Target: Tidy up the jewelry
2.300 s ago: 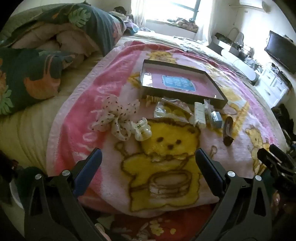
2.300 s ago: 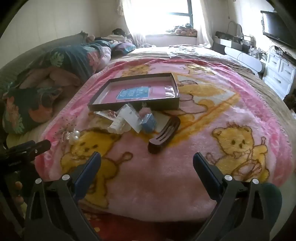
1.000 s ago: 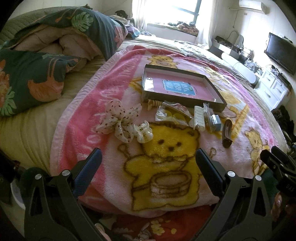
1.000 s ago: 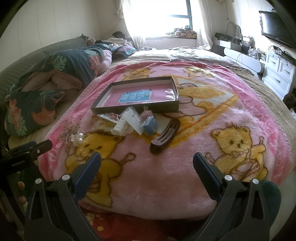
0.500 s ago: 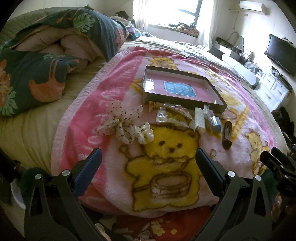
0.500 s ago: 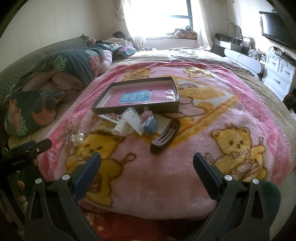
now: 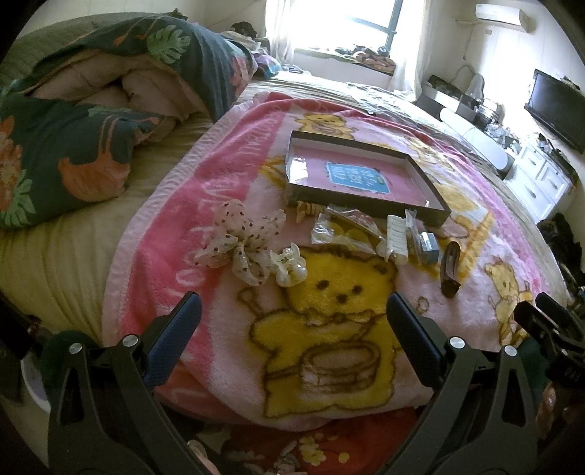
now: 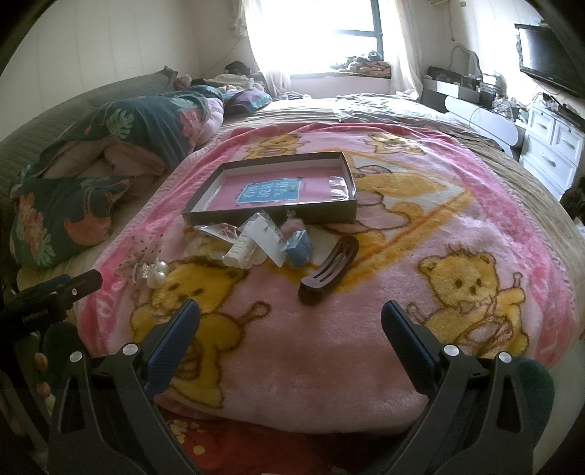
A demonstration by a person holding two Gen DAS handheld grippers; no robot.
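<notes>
A pink bear blanket (image 7: 226, 175) covers the bed. Left of the blanket lies a bundled floral quilt (image 7: 91, 120); beyond it a bright window (image 8: 314, 33); to its right white drawers (image 8: 552, 149) under a television (image 7: 555, 106).

Compared with the earliest pictures, both cameras now sit a little higher and farther back from the bed. In the left wrist view the shallow box (image 7: 362, 175) and the spotted bow (image 7: 239, 239) lie slightly farther ahead of the left gripper (image 7: 292, 321). In the right wrist view the brown hair clip (image 8: 328, 269) is farther ahead of the right gripper (image 8: 290, 321), and more of the pink blanket (image 8: 329, 365) shows between them.
</notes>
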